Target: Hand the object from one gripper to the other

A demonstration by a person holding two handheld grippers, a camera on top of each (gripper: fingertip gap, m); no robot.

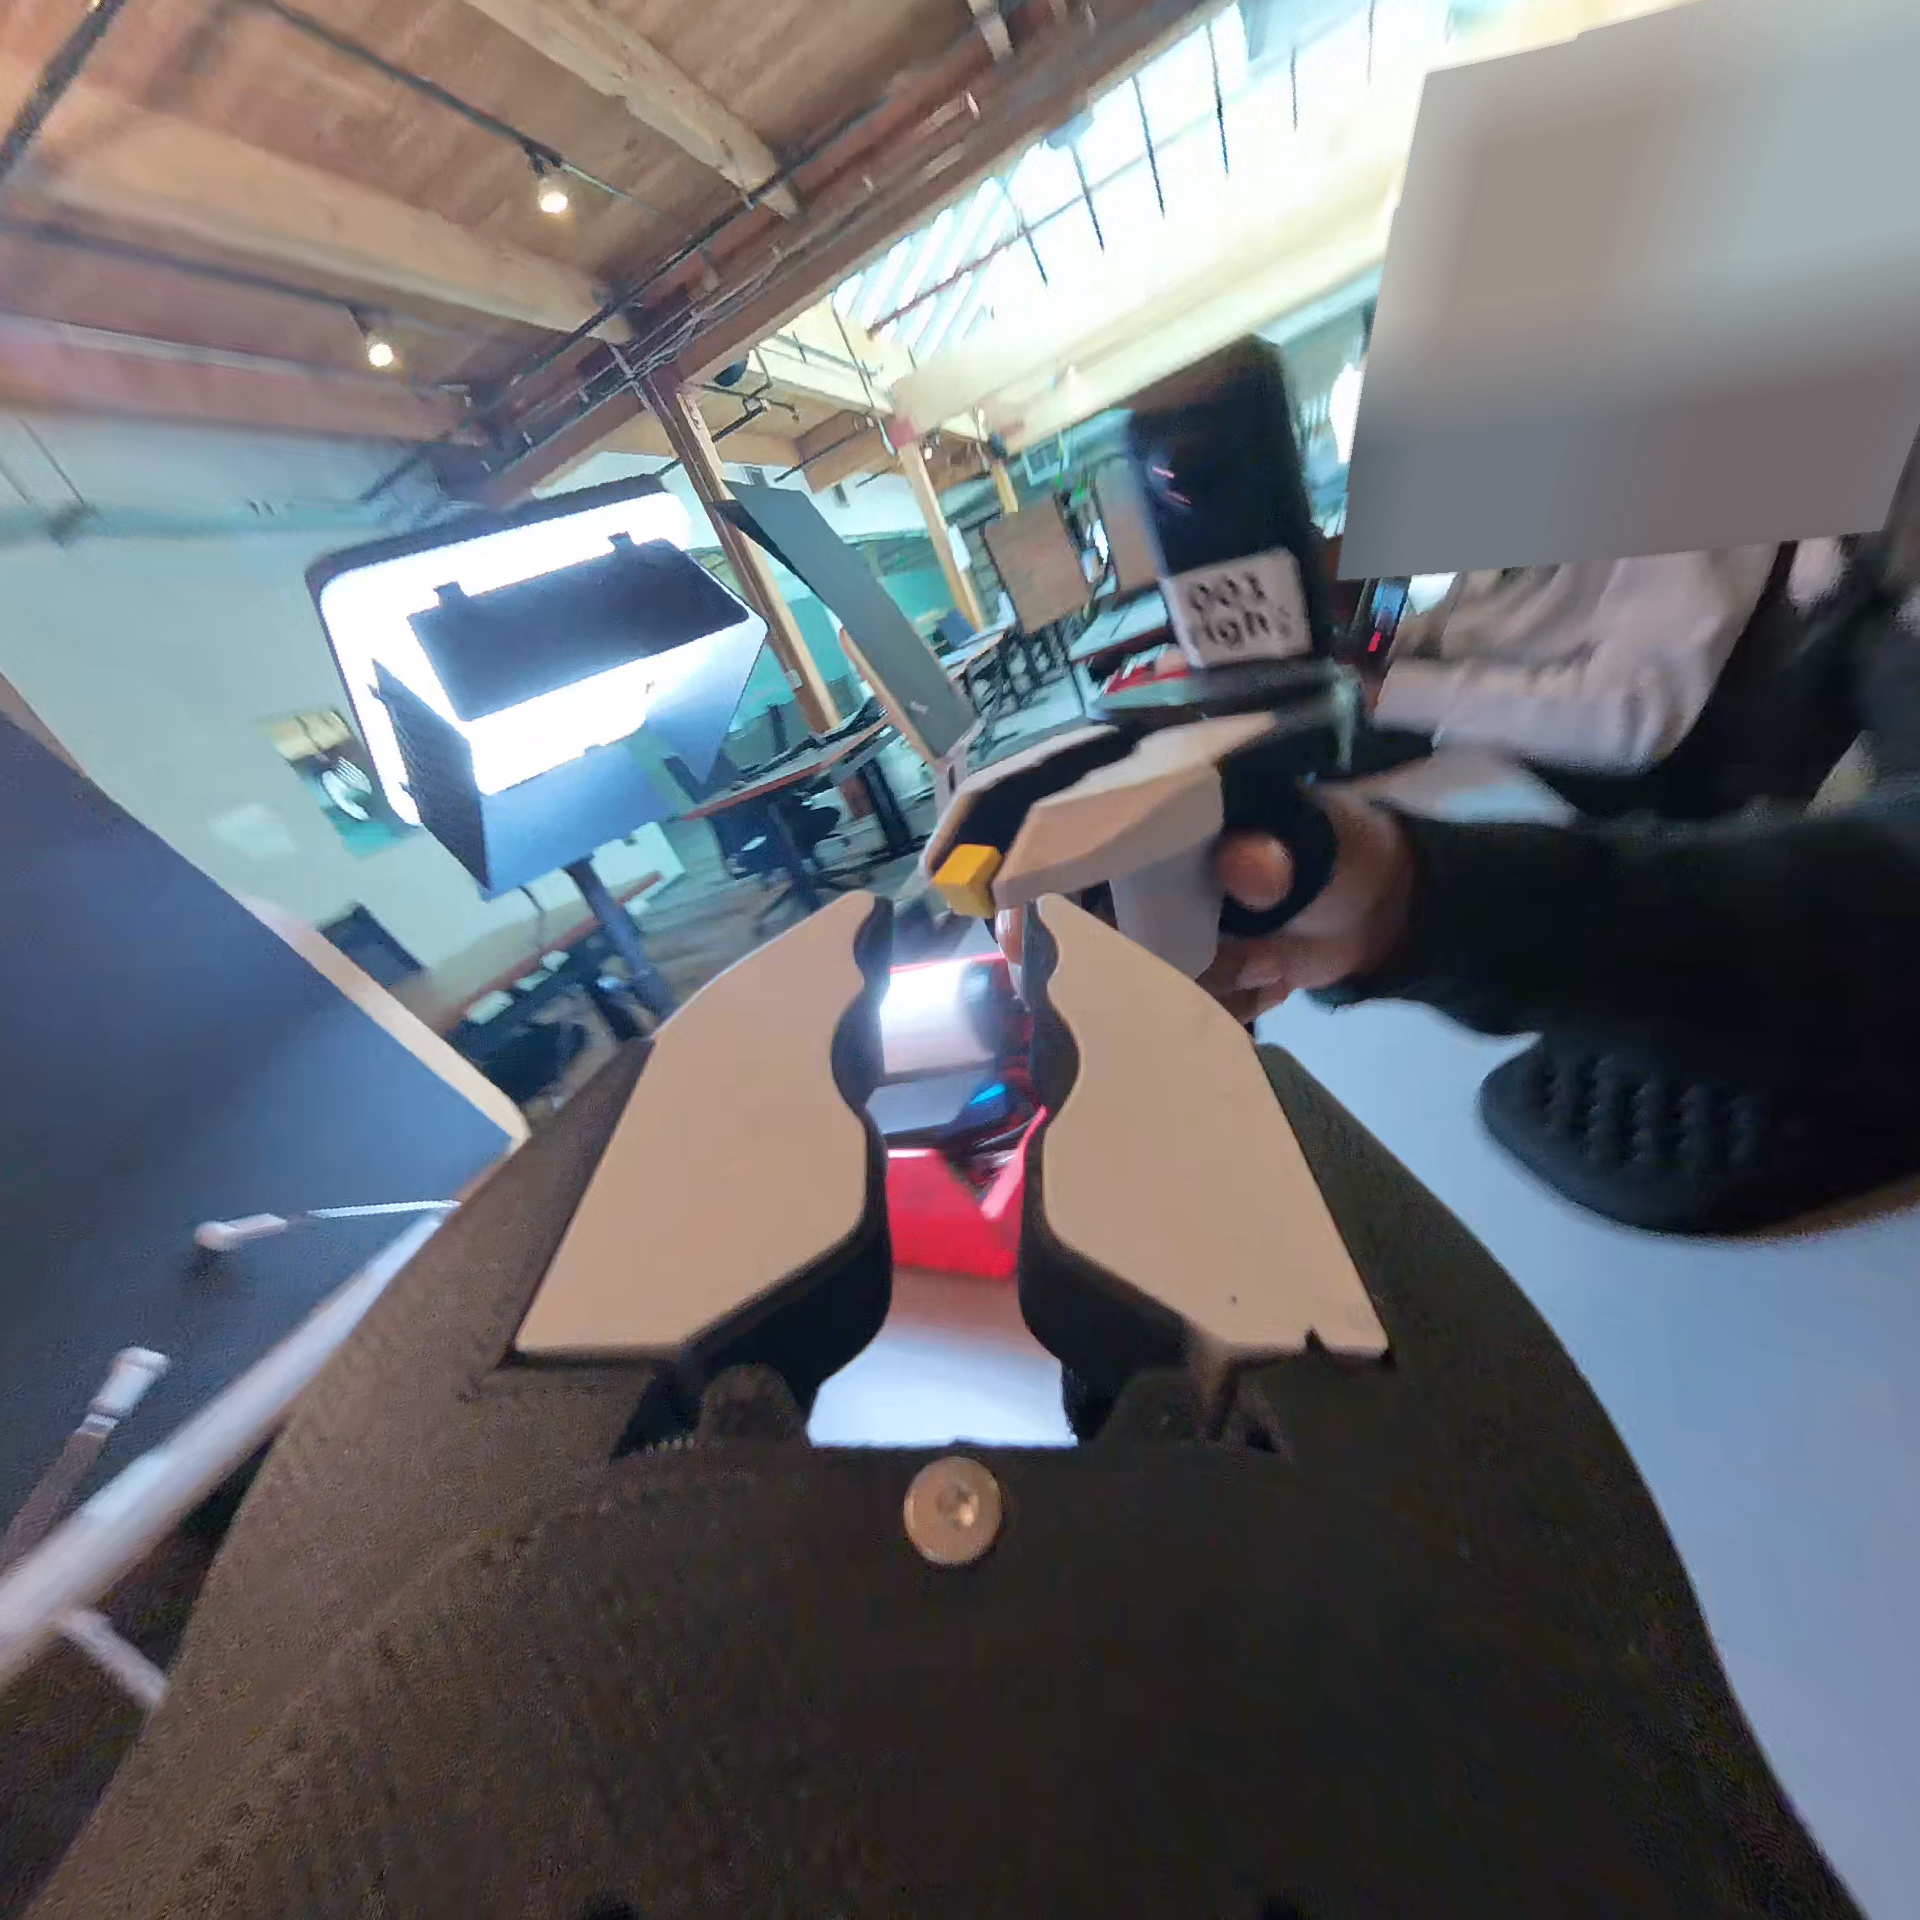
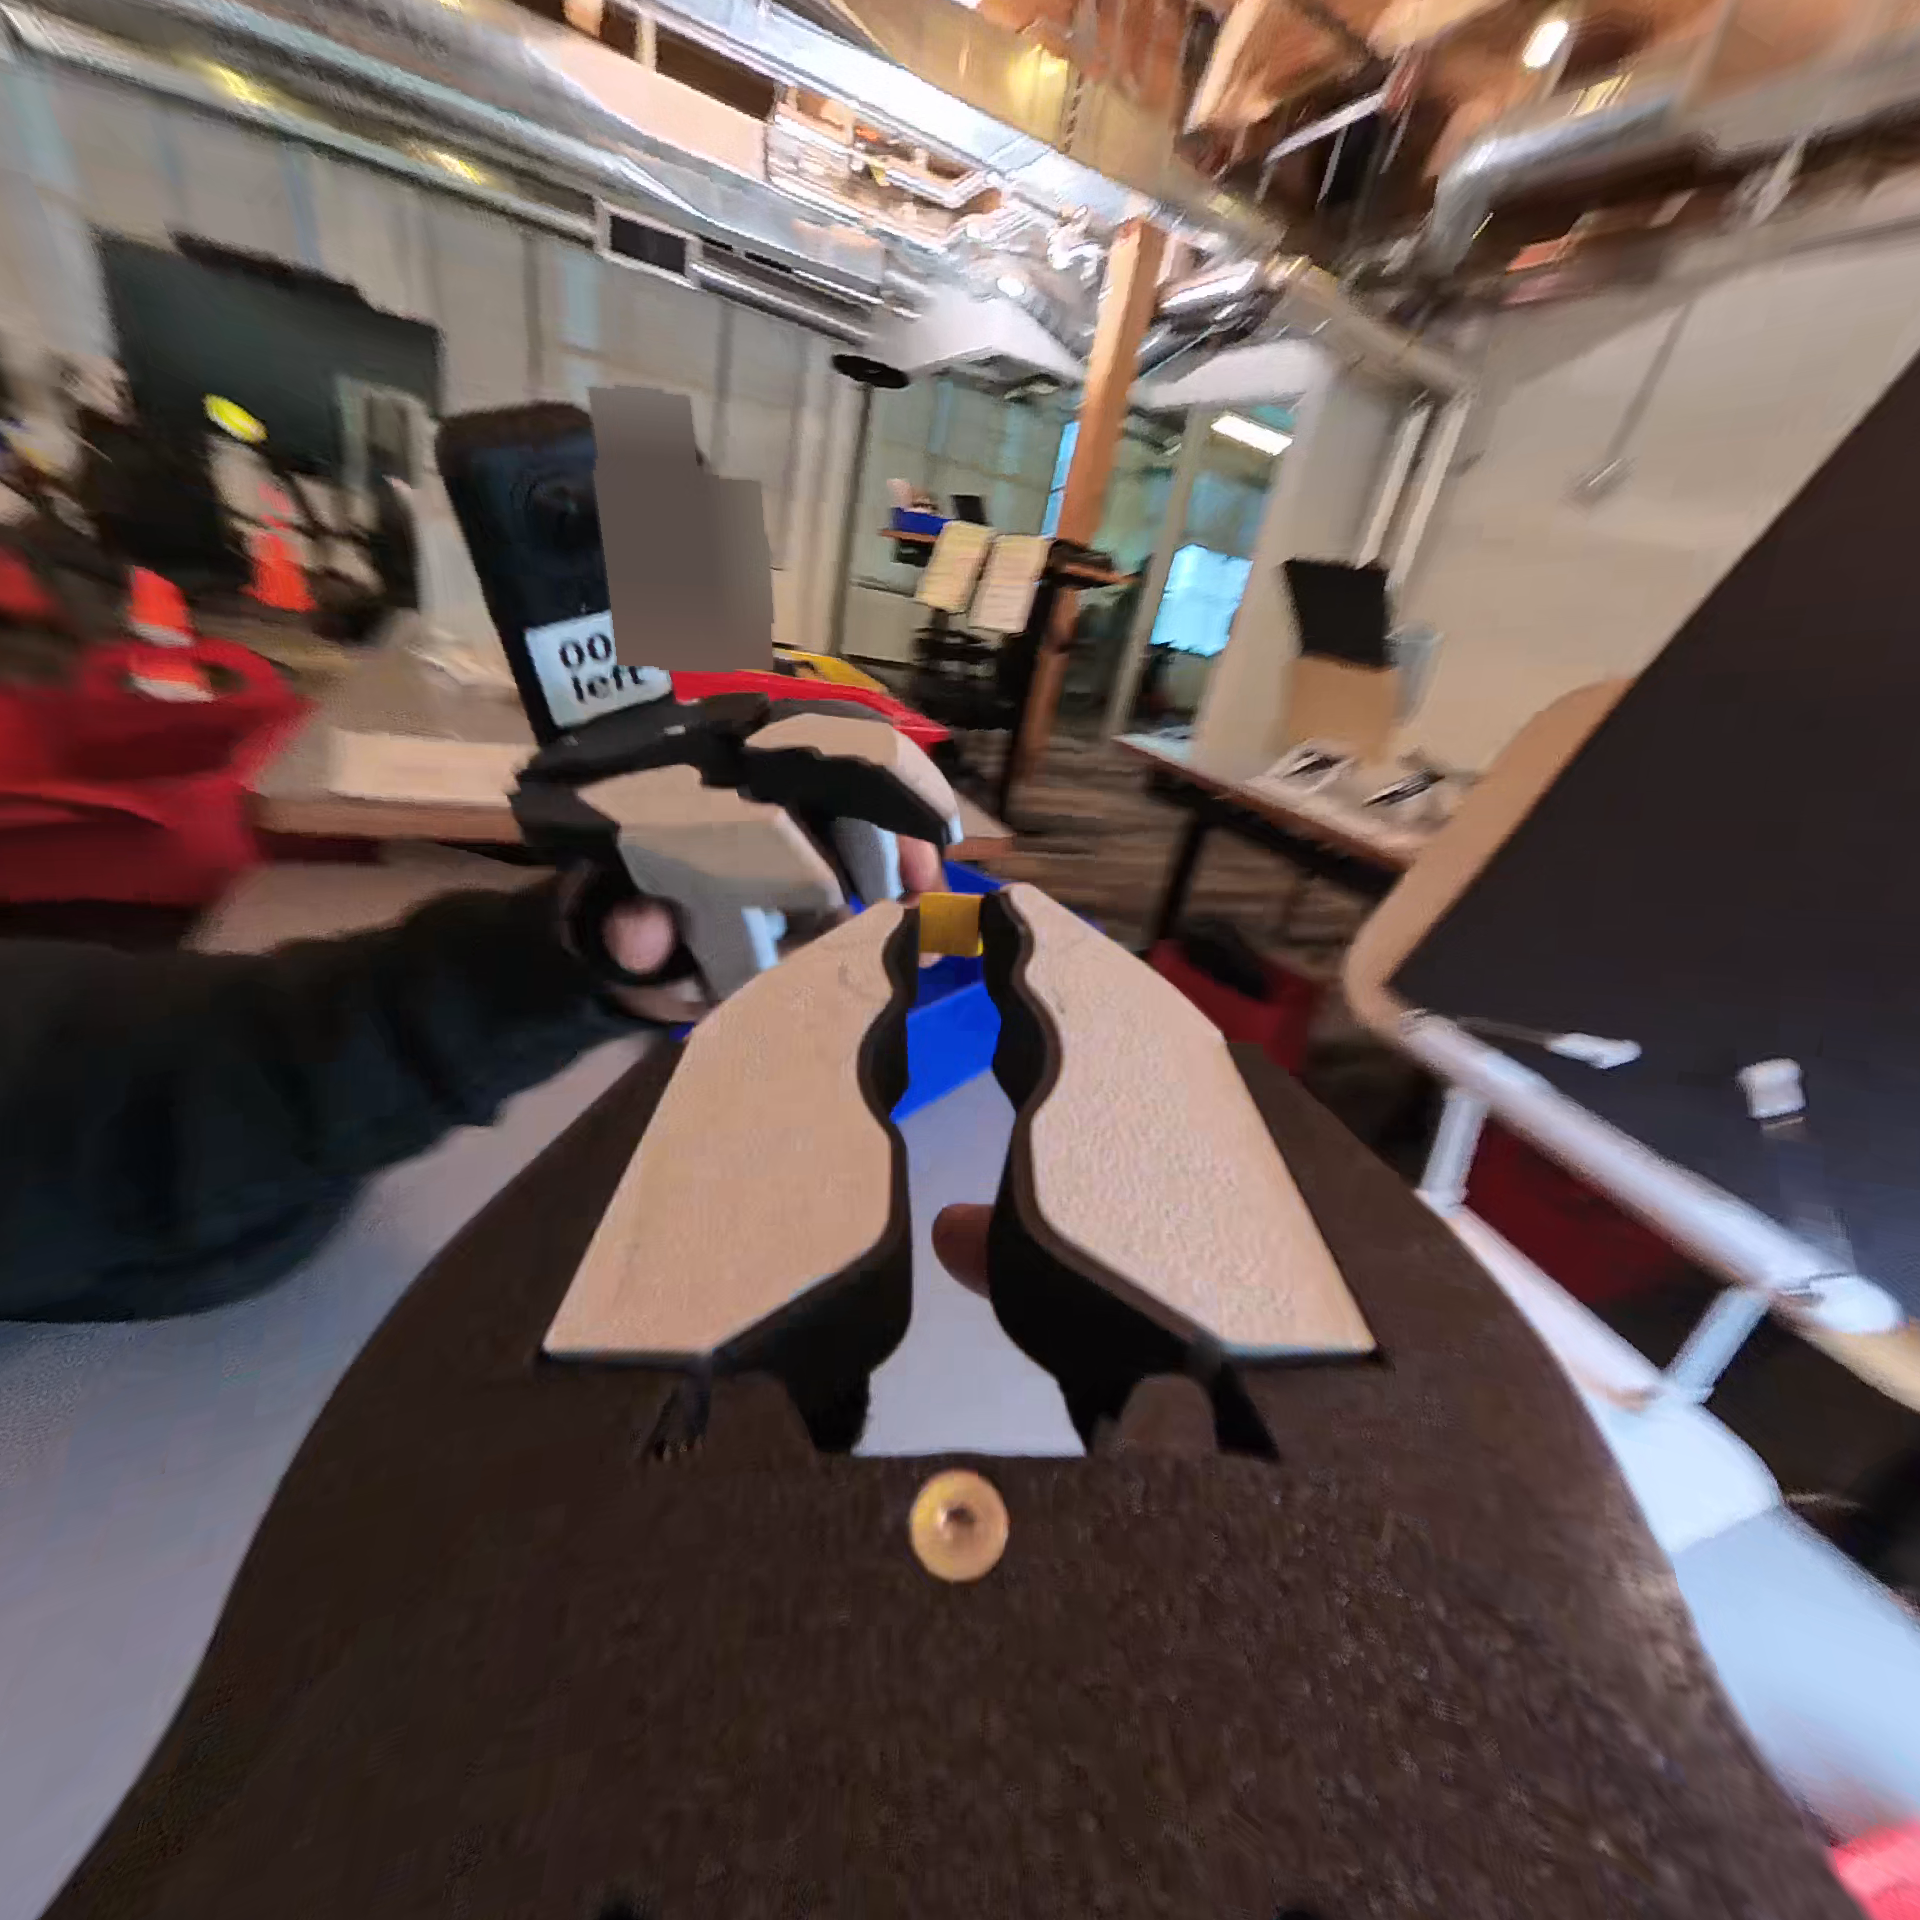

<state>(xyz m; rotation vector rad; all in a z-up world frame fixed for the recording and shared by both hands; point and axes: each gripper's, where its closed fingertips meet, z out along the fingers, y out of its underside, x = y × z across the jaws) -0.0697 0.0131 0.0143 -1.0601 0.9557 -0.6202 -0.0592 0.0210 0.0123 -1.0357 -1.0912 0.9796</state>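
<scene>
A small yellow block is clamped between the tips of my right gripper, held up in the air. In the left wrist view the same block shows at the tip of the right gripper, which comes in from the right. My left gripper is open and empty, its tips just below and in front of the block. In the right wrist view the left gripper comes in from the left, close to the block. A hand in a black sleeve holds each gripper.
A white table lies below. A red bin and a blue bin stand on it beyond the grippers. Black panels with white tube frames flank the table. A bright studio light stands behind. Left and right tips are no more than a few centimetres apart.
</scene>
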